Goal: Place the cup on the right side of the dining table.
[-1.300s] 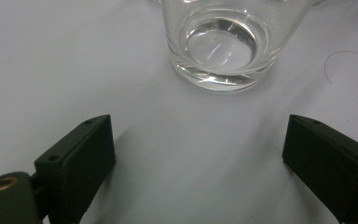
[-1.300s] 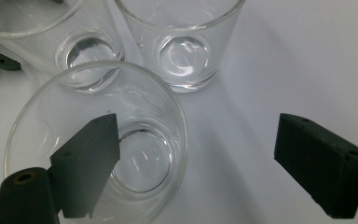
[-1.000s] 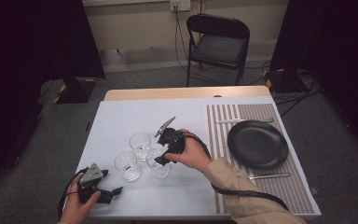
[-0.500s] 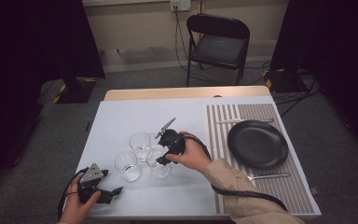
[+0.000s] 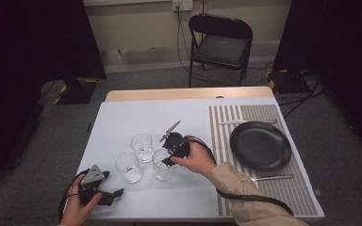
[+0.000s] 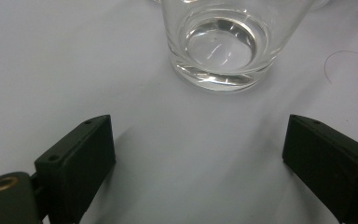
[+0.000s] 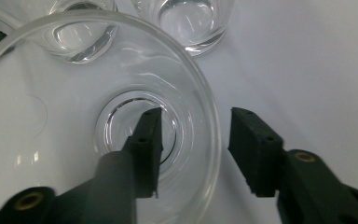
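On the white desk (image 5: 122, 113), near its front middle, a clear round drinking glass (image 5: 161, 164) is standing upright, with the right gripper (image 7: 193, 149) straddling its wall: 1 jaw is reaching inside, the other is waiting outside. The jaws have just been closing, yet neither is pressing the rim. 2 more clear glasses (image 5: 142, 147) are sitting just beside it. The left gripper (image 6: 198, 163) is resting spread wide apart, gripping nothing.

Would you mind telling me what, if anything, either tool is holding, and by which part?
Nothing yet. The right tool straddles the nearest glass's wall, its jaws just closing without touching; the left tool is open.
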The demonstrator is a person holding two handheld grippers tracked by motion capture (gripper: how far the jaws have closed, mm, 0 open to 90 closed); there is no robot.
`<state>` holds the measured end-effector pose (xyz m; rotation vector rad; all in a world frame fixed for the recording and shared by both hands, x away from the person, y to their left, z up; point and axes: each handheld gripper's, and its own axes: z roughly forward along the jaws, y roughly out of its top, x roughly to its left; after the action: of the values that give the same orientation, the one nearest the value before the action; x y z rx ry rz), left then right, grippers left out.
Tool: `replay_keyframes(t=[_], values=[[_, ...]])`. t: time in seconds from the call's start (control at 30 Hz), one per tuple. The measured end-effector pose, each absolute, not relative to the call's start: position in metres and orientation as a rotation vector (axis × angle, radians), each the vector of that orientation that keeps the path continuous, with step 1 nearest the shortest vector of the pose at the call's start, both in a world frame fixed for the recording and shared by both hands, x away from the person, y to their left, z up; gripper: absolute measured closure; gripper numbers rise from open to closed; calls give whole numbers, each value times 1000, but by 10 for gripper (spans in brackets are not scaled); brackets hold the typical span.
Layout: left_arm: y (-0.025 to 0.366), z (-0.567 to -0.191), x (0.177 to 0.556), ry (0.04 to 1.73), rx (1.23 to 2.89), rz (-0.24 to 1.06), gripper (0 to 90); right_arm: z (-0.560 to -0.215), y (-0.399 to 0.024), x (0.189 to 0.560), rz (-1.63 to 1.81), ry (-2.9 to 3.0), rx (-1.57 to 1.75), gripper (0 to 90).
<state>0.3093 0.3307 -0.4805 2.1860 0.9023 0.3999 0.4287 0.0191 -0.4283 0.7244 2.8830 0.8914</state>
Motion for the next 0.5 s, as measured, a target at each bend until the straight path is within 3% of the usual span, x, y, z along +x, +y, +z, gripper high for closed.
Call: replay_keyframes(t=[0.2,0.5], values=[[331,-481,309,902,2185,400,83,-429,14,426,909,2873,739,782],[331,-481,309,902,2184,401,83,-429,11,419,971,2864,786,832]])
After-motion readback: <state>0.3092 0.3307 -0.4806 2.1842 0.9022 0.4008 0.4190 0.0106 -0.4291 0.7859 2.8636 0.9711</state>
